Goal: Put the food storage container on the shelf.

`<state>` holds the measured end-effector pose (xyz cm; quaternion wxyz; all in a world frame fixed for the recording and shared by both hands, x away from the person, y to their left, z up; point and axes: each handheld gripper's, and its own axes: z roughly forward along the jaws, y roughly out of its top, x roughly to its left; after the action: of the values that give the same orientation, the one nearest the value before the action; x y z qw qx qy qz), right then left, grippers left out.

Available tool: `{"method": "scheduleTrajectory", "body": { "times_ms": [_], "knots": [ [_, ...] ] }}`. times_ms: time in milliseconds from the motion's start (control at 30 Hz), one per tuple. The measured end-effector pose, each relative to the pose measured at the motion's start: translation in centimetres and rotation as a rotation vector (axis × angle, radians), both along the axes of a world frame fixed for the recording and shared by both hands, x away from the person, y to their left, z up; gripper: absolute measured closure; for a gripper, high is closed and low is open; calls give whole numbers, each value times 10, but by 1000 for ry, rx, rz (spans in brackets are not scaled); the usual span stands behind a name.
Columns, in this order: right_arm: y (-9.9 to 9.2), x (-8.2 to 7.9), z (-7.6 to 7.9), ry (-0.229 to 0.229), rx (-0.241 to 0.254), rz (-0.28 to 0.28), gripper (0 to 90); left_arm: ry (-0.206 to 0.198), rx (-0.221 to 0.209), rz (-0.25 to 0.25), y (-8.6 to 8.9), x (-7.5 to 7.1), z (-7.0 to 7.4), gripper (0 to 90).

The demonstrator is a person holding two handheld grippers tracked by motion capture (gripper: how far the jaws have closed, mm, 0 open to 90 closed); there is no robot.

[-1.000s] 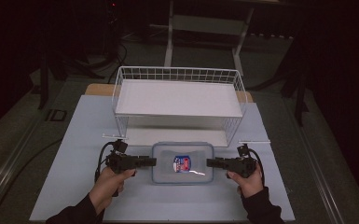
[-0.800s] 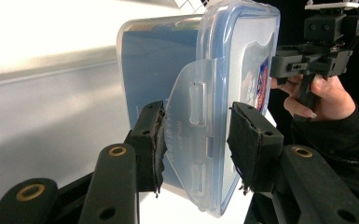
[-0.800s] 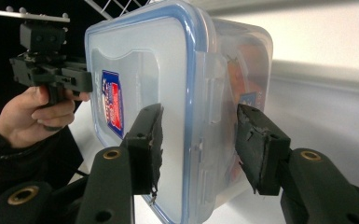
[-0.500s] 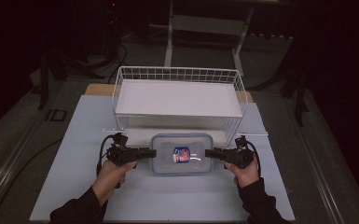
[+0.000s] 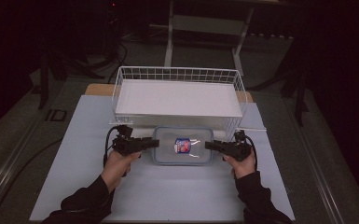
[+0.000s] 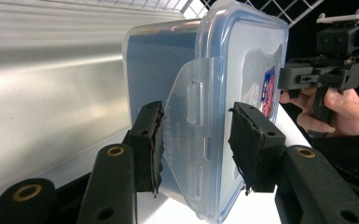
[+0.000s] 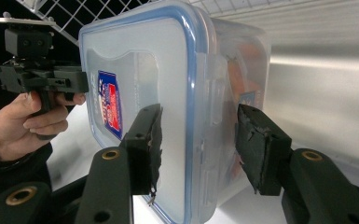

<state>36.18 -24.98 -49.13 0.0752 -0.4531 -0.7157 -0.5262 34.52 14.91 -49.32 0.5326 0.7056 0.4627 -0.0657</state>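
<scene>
The clear plastic food container [image 5: 182, 145] sat on the white table [image 5: 74, 154] near its far edge, just in front of the white wire basket [image 5: 177, 74]. The left gripper [image 6: 196, 140] and right gripper [image 7: 198, 140] were both spread open, jaws straddling the end latch flaps without pinching. I'd say squeeze both evenly; that smooth, blue-rimmed lid [image 7: 140, 70] looked slippery.

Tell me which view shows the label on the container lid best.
The right gripper view: the label on the container lid is large, though seen at a slant. The left gripper view catches it nearly edge-on. The high view shows it whole from above but small, its print unreadable.
</scene>
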Motion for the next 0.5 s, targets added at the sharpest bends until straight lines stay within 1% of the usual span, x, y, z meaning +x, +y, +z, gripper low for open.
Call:
{"method": "scheduleTrajectory", "body": {
  "times_ms": [33,67,100,167,200,267,367,400,433,500],
  "knots": [
    [0,2,-1,8,3,-4,517,2,5,4,-1,2,-2,555],
    [0,3,-2,6,-4,-5,517,6,2,11,-2,2,-3,554],
    [0,5,-3,6,-7,-8,517,0,5,15,-3,3,-5,553],
    [-1,8,-5,-4,-14,-13,517,1,6,19,-4,5,-6,549],
    [-1,8,-5,-4,-14,-13,517,-13,1,22,-5,7,-8,549],
    [-3,11,-7,-17,-5,-32,516,-33,-3,23,-7,10,-12,548],
    [-5,13,-8,-33,4,-42,516,-44,-13,31,-9,13,-13,548],
    [-5,14,-9,-34,8,-42,516,-44,-13,31,-9,13,-13,548],
    [-5,15,-9,-41,7,-46,515,-61,-4,30,-9,15,-14,548],
    [-5,17,-11,-50,7,-47,515,-63,-8,37,-9,16,-14,545]
  ]
}}
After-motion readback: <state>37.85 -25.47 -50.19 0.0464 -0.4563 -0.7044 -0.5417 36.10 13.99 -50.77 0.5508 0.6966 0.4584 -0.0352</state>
